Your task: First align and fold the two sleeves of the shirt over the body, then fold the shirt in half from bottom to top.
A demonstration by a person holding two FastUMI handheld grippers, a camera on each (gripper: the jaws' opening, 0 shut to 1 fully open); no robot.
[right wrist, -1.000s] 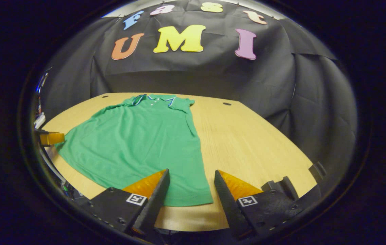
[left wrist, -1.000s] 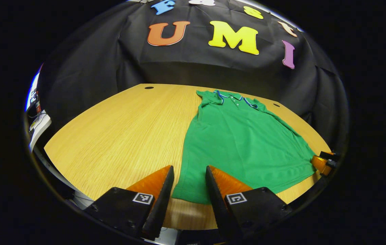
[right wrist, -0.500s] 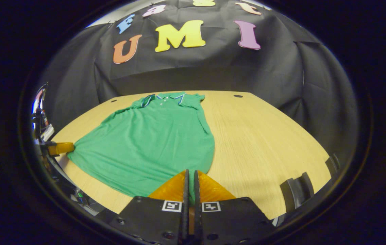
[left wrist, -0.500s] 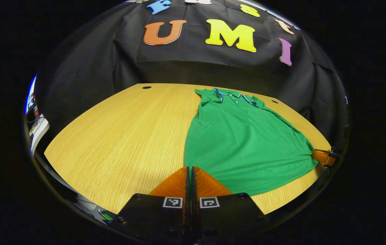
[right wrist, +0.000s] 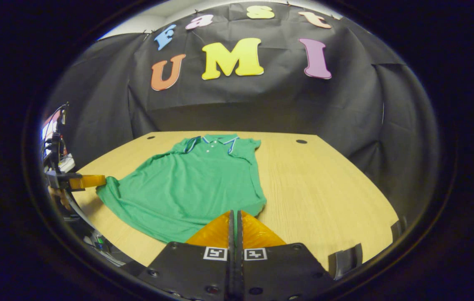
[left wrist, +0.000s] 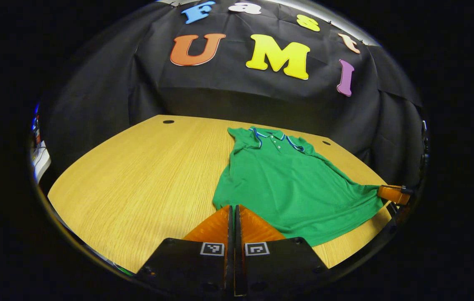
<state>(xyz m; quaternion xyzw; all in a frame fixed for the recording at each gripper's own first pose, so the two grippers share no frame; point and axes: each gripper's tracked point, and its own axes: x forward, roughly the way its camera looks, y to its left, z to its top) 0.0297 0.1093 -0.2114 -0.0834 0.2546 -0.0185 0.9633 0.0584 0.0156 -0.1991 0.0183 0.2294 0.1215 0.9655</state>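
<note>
L claw & R claw both pinched tight on hem corners of green shirt, lying centre-right on worktop. Sleeves look folded in; bottom-to-top fold underway. Next: carry hem up to collar.

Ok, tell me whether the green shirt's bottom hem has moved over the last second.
Yes. The green polo shirt's bottom hem has been pulled up off the wooden table's near edge toward the collar, pinched at both corners by the left tongs and right tongs.
</note>
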